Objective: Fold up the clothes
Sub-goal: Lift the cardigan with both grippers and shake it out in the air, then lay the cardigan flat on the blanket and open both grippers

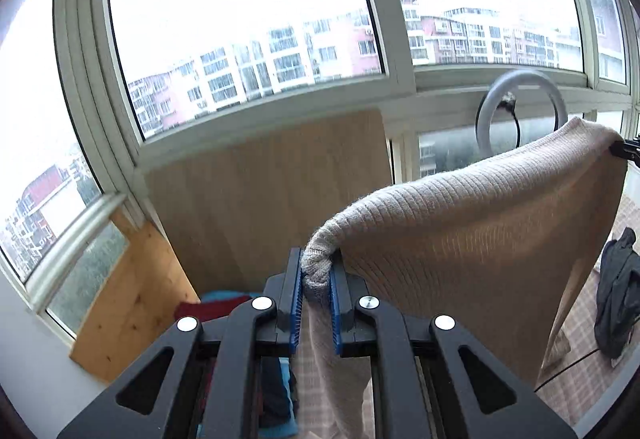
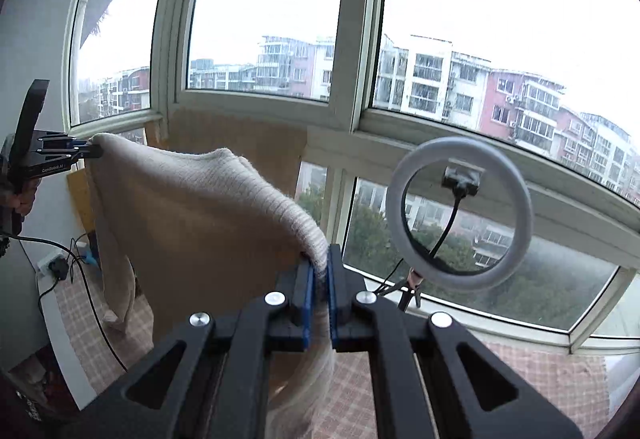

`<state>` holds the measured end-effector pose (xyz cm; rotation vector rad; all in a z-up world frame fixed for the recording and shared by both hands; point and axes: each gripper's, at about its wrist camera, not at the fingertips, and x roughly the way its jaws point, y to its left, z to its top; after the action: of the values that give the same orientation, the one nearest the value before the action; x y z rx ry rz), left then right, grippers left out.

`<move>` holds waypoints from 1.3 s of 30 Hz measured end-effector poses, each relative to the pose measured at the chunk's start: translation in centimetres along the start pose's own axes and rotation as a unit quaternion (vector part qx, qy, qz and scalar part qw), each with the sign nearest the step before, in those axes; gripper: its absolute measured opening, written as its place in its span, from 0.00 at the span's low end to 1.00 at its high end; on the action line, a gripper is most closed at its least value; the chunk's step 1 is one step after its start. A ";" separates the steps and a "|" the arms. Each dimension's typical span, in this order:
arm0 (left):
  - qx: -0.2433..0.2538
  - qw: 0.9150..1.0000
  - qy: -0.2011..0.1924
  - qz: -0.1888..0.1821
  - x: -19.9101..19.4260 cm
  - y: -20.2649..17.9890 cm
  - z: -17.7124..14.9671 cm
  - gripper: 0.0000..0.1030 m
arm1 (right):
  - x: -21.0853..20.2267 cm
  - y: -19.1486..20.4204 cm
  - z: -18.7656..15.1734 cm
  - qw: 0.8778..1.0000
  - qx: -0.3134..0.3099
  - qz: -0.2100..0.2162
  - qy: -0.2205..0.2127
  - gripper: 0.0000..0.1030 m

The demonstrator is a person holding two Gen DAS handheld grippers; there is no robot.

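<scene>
You are holding the beige ribbed knit sweater [image 1: 480, 223] up in the air, stretched between your two grippers in front of the white-framed bay window [image 1: 248, 135], most likely so it hangs flat and its shape shows before you lay it down for a fold. Going left to right, your left gripper [image 1: 316, 279] is pinching a bunched corner of the knit between its blue pads [image 1: 297, 303], jaws narrowed onto the cloth, with the rest trailing down below the fingers. The fabric is spanning across as a sagging top edge, its body draping toward the checked cover [image 2: 540, 371] beneath. Your right gripper [image 2: 320, 281] is clamping the opposite corner the same way, jaws nearly together on the knit. Beyond it, the white ring light [image 2: 460, 215] is standing near the sill, apart from the cloth.
</scene>
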<state>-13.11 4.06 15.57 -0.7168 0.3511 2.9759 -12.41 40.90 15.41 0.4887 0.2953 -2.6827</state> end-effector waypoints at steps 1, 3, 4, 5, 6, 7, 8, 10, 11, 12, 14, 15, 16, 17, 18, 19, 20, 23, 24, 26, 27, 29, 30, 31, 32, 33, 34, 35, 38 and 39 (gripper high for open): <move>0.001 1.000 -0.023 0.003 -1.8 0.4 1.4 0.10 | -1.9 0.1 1.4 1.000 -0.005 -0.011 -0.017 0.05; 0.003 0.998 -0.060 0.010 -5.0 1.0 3.2 0.10 | -5.3 0.8 3.6 0.998 -0.015 -0.033 -0.049 0.05; 0.005 0.997 -0.076 0.014 -6.4 1.2 3.9 0.10 | -6.8 1.1 4.4 0.997 -0.021 -0.043 -0.062 0.05; 0.007 0.996 -0.091 0.019 -7.5 0.7 4.6 0.10 | -8.1 1.6 5.0 0.996 -0.027 -0.053 -0.073 0.05; 0.013 0.994 -0.103 0.024 -8.6 0.5 5.1 0.10 | -9.3 2.0 5.4 0.994 -0.032 -0.060 -0.082 0.05; 0.019 0.993 -0.113 0.029 -9.5 0.4 5.5 0.10 | -10.4 2.4 5.8 0.993 -0.036 -0.066 -0.089 0.05; 0.026 0.991 -0.124 0.033 -10.5 0.3 5.9 0.10 | -11.5 2.8 6.0 0.991 -0.043 -0.076 -0.098 0.05; 0.030 0.990 -0.137 0.033 -12.1 0.5 6.2 0.10 | -13.4 3.7 6.1 0.988 -0.056 -0.091 -0.111 0.05; 0.033 0.989 -0.143 0.032 -12.8 0.6 6.3 0.10 | -14.2 4.1 6.1 0.987 -0.059 -0.094 -0.117 0.05; 0.036 0.988 -0.148 0.034 -13.4 0.7 6.3 0.11 | -15.1 4.6 6.1 0.986 -0.062 -0.097 -0.123 0.05; 0.042 0.986 -0.159 0.036 -14.4 0.9 6.2 0.11 | -16.7 5.4 6.0 0.983 -0.068 -0.104 -0.134 0.05; 0.044 0.985 -0.162 0.035 -14.7 1.0 6.3 0.11 | -17.1 5.6 6.0 0.982 -0.071 -0.108 -0.138 0.05; 0.047 0.985 -0.164 0.033 -14.9 1.1 6.4 0.11 | -17.4 5.8 5.9 0.981 -0.074 -0.112 -0.141 0.06; 0.052 0.985 -0.163 0.035 -14.6 1.0 6.5 0.11 | -17.5 5.9 5.9 0.981 -0.075 -0.115 -0.140 0.06; 0.058 0.985 -0.161 0.037 -14.4 0.8 6.6 0.11 | -17.5 6.0 6.0 0.980 -0.077 -0.118 -0.140 0.06; 0.064 0.984 -0.159 0.039 -14.1 0.7 6.8 0.11 | -17.3 5.9 5.9 0.980 -0.076 -0.117 -0.138 0.06; 0.067 0.985 -0.152 0.037 -13.2 0.6 6.9 0.11 | -16.3 5.6 5.8 0.980 -0.079 -0.121 -0.134 0.06; 0.073 0.990 -0.118 0.027 -9.3 0.2 6.9 0.11 | -13.3 3.8 4.9 0.982 -0.078 -0.130 -0.110 0.06; 0.073 0.992 -0.103 0.023 -7.6 -0.1 6.8 0.11 | -11.6 3.0 4.4 0.984 -0.073 -0.129 -0.097 0.06; 0.071 0.995 -0.065 0.009 -2.8 -0.7 6.4 0.11 | -7.5 1.0 3.2 0.990 -0.052 -0.119 -0.061 0.06; 0.074 0.996 -0.044 0.007 -0.1 -1.3 5.9 0.11 | -5.2 0.0 2.4 0.991 -0.045 -0.118 -0.043 0.06; 0.080 0.997 -0.003 0.002 5.5 -2.4 5.0 0.11 | -0.4 -1.7 0.4 0.991 -0.041 -0.127 -0.006 0.06; 0.078 0.997 0.018 -0.007 8.6 -3.0 4.2 0.11 | 2.4 -2.4 -0.8 0.990 -0.039 -0.134 0.015 0.06; 0.075 0.996 0.039 -0.016 11.7 -3.6 3.3 0.11 | 5.1 -3.1 -2.1 0.989 -0.037 -0.141 0.036 0.06; 0.071 0.995 0.061 -0.025 14.9 -4.5 2.1 0.11 | 8.0 -4.0 -3.6 0.987 -0.032 -0.145 0.058 0.06; 0.067 0.994 0.082 -0.034 18.1 -5.3 1.0 0.11 | 11.0 -4.5 -5.5 0.985 -0.030 -0.145 0.083 0.06; 0.063 0.992 0.106 -0.042 21.3 -6.2 -0.2 0.11 | 14.1 -5.0 -7.4 0.983 -0.029 -0.144 0.109 0.06; 0.054 0.987 0.143 -0.054 24.7 -7.1 -2.1 0.12 | 17.3 -5.4 -9.6 0.979 -0.035 -0.137 0.146 0.06; 0.029 0.963 0.253 -0.086 34.5 -9.7 -7.8 0.13 | 25.0 -6.0 -16.9 0.955 -0.053 -0.127 0.262 0.07; 0.030 0.956 0.279 -0.087 36.2 -10.4 -9.5 0.14 | 26.4 -6.1 -18.9 0.949 -0.049 -0.122 0.288 0.07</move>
<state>-39.91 12.11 -11.31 -1.4892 0.3740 2.5371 -32.16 42.42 -11.04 1.2759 0.6876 -2.6755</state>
